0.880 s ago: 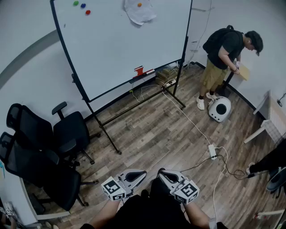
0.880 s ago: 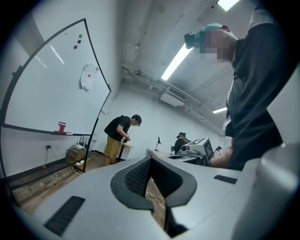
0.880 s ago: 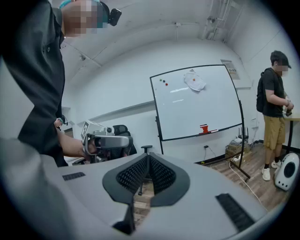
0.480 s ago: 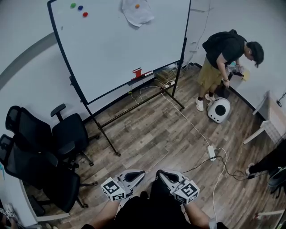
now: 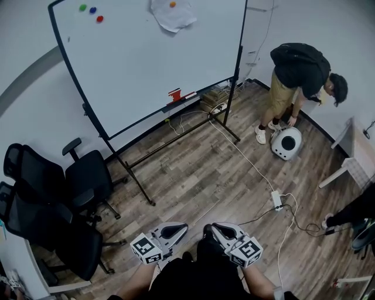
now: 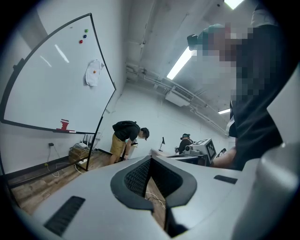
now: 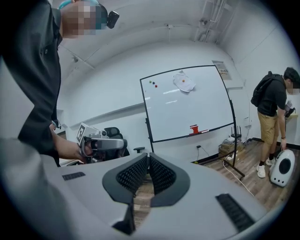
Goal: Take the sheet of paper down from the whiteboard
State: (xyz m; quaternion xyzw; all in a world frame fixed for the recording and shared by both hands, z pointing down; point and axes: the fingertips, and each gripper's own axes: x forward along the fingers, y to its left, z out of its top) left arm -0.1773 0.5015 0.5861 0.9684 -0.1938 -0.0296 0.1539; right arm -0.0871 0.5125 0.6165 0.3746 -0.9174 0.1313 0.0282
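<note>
A crumpled white sheet of paper point(image 5: 171, 14) hangs at the top of the whiteboard point(image 5: 152, 58), pinned by an orange magnet point(image 5: 172, 4). It also shows in the left gripper view point(image 6: 93, 74) and the right gripper view point(image 7: 183, 83). Both grippers are held low in front of the person's body, far from the board across the wooden floor. My left gripper point(image 5: 185, 226) point(image 6: 151, 159) is shut with nothing in it. My right gripper point(image 5: 213, 226) point(image 7: 148, 155) is shut too, empty, its jaws meeting at the tips.
Two black office chairs point(image 5: 58, 199) stand at the left. A cable and power strip point(image 5: 276, 199) lie across the floor. At the right, a person point(image 5: 296, 76) bends over a white round device point(image 5: 287, 142). A red eraser point(image 5: 175, 94) sits on the board's tray.
The person at the right has bent down toward the white device. The head view has shifted a little, so the whiteboard sits further left. Both grippers keep their place and stay shut.
</note>
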